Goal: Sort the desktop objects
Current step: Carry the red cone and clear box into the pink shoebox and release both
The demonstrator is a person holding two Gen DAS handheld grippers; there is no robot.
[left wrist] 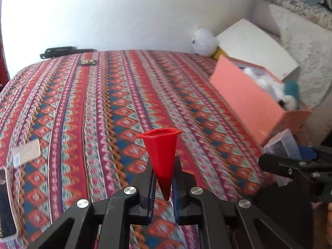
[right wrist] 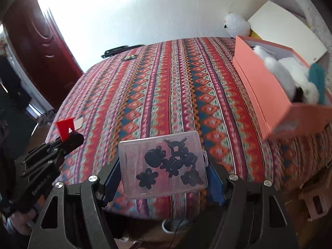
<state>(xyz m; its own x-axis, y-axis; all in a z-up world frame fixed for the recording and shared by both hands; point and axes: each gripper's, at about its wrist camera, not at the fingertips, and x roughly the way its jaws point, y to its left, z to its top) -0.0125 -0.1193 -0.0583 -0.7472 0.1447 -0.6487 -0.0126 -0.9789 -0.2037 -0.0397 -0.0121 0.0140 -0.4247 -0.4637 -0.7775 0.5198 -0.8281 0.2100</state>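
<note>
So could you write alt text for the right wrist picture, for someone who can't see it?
The right hand-held gripper holds a clear plastic case of small black pieces above a bright striped patterned cloth. At left, the left hand-held gripper grips a red cone; at right sits an open pink box holding white fluffy items.

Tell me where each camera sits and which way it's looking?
Left wrist view: sits on the left gripper, looking forward and down across the striped cloth; its own black fingers pinch a red cone, and the right gripper pokes in at the right edge.
Right wrist view: sits on the right gripper, facing the same way; its fingers hold a clear plastic box, with the left gripper at the left edge.
Both share the cloth, the pink box, the white plush toy and the wall.
</note>
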